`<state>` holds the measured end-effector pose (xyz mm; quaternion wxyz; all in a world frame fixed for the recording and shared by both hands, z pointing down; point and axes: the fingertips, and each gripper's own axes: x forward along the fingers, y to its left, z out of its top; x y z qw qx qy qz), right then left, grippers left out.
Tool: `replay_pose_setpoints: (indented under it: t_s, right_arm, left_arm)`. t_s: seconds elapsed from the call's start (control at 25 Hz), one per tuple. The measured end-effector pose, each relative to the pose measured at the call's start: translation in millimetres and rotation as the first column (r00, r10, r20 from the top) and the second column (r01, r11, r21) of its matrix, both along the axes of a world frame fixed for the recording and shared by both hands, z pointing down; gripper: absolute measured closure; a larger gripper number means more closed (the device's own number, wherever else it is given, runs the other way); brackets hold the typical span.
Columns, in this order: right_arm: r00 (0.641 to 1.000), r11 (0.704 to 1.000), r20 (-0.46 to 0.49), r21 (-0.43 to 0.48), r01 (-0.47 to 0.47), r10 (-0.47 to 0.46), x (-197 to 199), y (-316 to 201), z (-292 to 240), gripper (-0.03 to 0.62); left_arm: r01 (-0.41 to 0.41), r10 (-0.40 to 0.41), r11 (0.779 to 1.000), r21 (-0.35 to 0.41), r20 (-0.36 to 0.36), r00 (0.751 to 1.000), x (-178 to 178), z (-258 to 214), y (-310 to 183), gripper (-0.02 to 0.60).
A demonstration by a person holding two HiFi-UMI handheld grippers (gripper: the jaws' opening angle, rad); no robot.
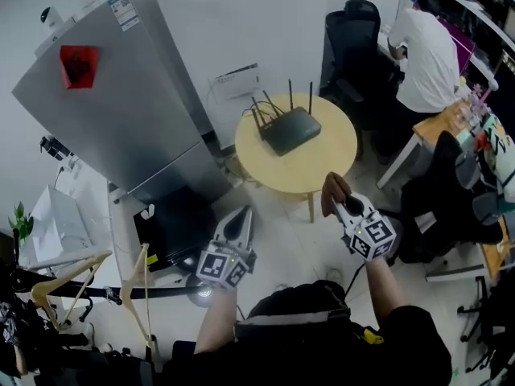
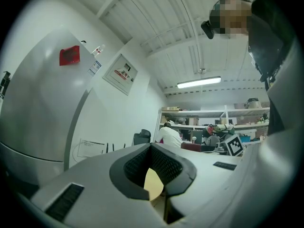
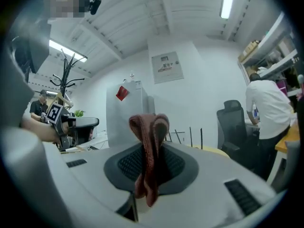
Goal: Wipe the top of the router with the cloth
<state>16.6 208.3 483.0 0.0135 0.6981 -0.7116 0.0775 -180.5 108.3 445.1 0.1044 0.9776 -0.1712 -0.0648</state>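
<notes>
Held short of the round yellow surface (image 1: 331, 166), the left gripper (image 1: 241, 218) is pressed together and empty. The right gripper (image 1: 339, 202) pinches a reddish-brown cloth (image 1: 332, 188). The flat black router (image 1: 291, 130) lies mid-surface, its long axis diagonal and its antennas upright.

The router (image 1: 290, 129) is a flat, black, rectangular box lying flat on a round, pale wooden table (image 1: 338, 163), slightly toward the table's far-left part and turned at an angle to the viewer. Four thin black antennas (image 1: 290, 95) stand upright along its far edge. Its top is bare, with nothing resting on it.

The cloth (image 3: 148, 151) is reddish-brown and bunched into a narrow fold. It is clamped between the closed jaws of the right gripper (image 3: 151, 172), its looped top sticking up above them, held above the floor near the table's front edge, apart from the router.
</notes>
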Motion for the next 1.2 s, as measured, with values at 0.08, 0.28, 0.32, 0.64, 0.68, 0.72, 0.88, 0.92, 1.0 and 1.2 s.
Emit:
replay_pose_setpoints:
  t_s: [0.08, 0.28, 0.32, 0.64, 0.68, 0.72, 0.88, 0.92, 1.0, 1.2]
  right_arm:
    - [1.000, 1.000, -0.006, 0.019, -0.008, 0.008, -0.8, 16.7, -6.1, 0.534]
    - [1.000, 0.999, 0.020, 0.049, -0.024, 0.023, 17.8, 64.0, -23.5, 0.534]
    - [0.999, 0.998, 0.027, 0.056, -0.022, 0.021, 21.1, 71.7, -27.0, 0.534]
    - [0.995, 0.987, 0.095, 0.157, -0.034, 0.020, 46.6, 123.3, -46.3, 0.536]
    - [0.995, 0.986, 0.101, 0.162, -0.038, 0.022, 49.4, 128.1, -44.9, 0.536]
    - [0.995, 0.986, 0.099, 0.164, -0.038, 0.021, 51.9, 129.9, -43.6, 0.536]
    - [0.995, 0.986, 0.096, 0.166, -0.031, 0.015, 56.4, 130.4, -42.4, 0.537]
    - [0.994, 0.986, 0.105, 0.162, -0.034, 0.017, 55.8, 131.6, -40.7, 0.537]
    - [0.993, 0.989, 0.116, 0.145, -0.042, 0.025, 55.6, 133.3, -35.2, 0.537]
    - [0.992, 0.986, 0.107, 0.142, -0.083, 0.068, 62.8, 136.4, -31.5, 0.540]
  left_arm:
    - [-0.001, 0.001, 1.000, -0.007, -0.006, 1.000, 0.5, -0.9, 9.3, 0.588]
    - [0.011, -0.012, 1.000, -0.029, -0.054, 0.998, 20.6, -7.6, 37.6, 0.587]
    - [0.000, -0.001, 1.000, -0.027, -0.060, 0.998, 27.1, -8.7, 46.4, 0.587]
    - [-0.012, 0.011, 1.000, -0.029, -0.048, 0.999, 62.2, -7.1, 109.9, 0.587]
    - [-0.014, 0.013, 1.000, -0.022, -0.039, 0.999, 58.8, -6.8, 116.1, 0.588]
    - [-0.010, 0.010, 1.000, -0.013, -0.030, 1.000, 54.3, -6.5, 118.1, 0.588]
    - [0.053, -0.054, 0.998, -0.018, -0.042, 0.998, 33.6, -7.4, 108.0, 0.588]
    - [0.063, -0.064, 0.998, -0.022, -0.045, 0.997, 30.0, -7.5, 107.0, 0.588]
    - [0.059, -0.060, 0.998, -0.026, -0.044, 0.997, 27.9, -6.8, 107.3, 0.588]
    - [0.039, -0.040, 0.999, -0.030, -0.029, 0.999, 32.6, 0.7, 101.4, 0.588]
